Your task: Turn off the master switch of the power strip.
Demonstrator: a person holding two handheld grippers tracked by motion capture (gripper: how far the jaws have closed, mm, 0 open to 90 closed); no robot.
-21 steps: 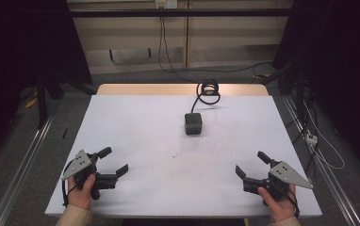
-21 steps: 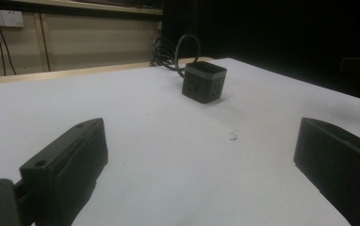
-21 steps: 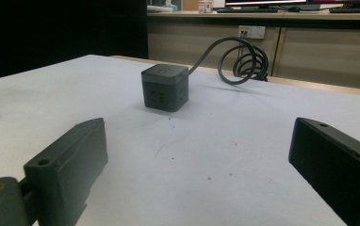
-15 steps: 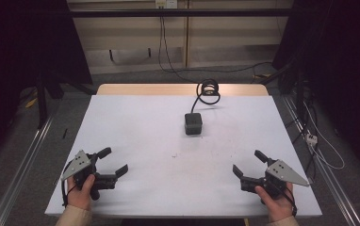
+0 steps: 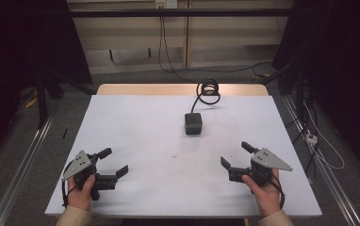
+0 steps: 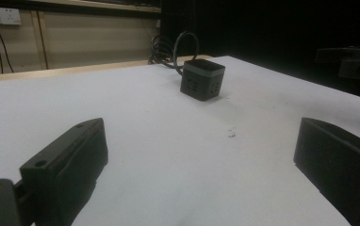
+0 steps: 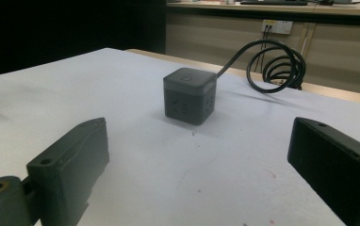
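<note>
White table (image 5: pixel 135 122) bears what looks like a socket cube (image 5: pixel 193 123); both grippers (image 5: pixel 111 163) (image 5: pixel 235 156) gape wide, empty

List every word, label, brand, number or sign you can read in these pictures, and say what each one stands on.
No text can be read anywhere.
Cube power strip: a small mark on its top face, too blurred to read; its sides show socket holes only.
Wall sockets: no readable label.
White table: faint scuffs, no writing.
Each hand-held gripper, left and right: no visible marking.
</note>
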